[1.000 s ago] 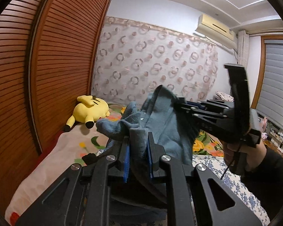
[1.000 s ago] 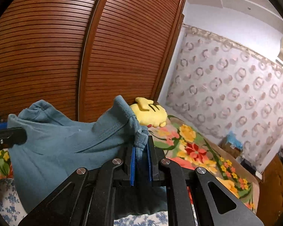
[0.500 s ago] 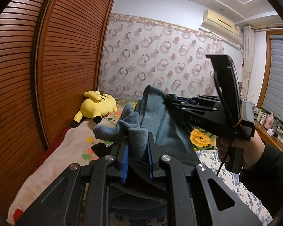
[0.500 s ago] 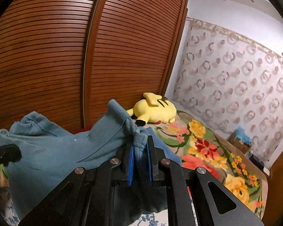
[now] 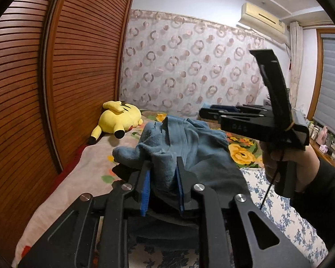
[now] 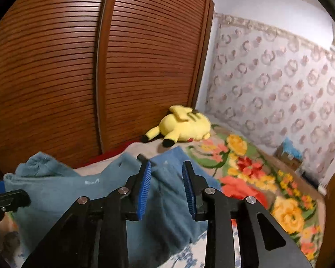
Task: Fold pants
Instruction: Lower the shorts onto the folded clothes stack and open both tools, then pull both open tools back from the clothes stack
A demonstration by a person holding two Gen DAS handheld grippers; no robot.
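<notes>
The blue-grey pants (image 5: 189, 147) lie bunched on the bed. In the left wrist view my left gripper (image 5: 162, 178) has a thick fold of them filling the gap between its blue pads, and its jaws are opening. A person's hand (image 5: 290, 158) holds my right gripper (image 5: 204, 111) just above and behind the heap. In the right wrist view my right gripper (image 6: 166, 178) is opening, its pads clearly apart. The pants (image 6: 55, 189) lie under and between them without being pinched. My left gripper (image 6: 6, 192) shows at the left edge, against the cloth.
A yellow plush toy (image 5: 118, 118) lies by the slatted wooden wardrobe doors (image 5: 33, 89) along the left. The bed has a floral blanket (image 5: 243, 154) and a blue-flowered sheet (image 5: 279, 212). A patterned curtain (image 5: 189, 71) covers the far wall.
The pants, held up between both grippers before, have sunk onto the bed. Both pairs of jaws have widened, and the right pads have let the cloth go.
</notes>
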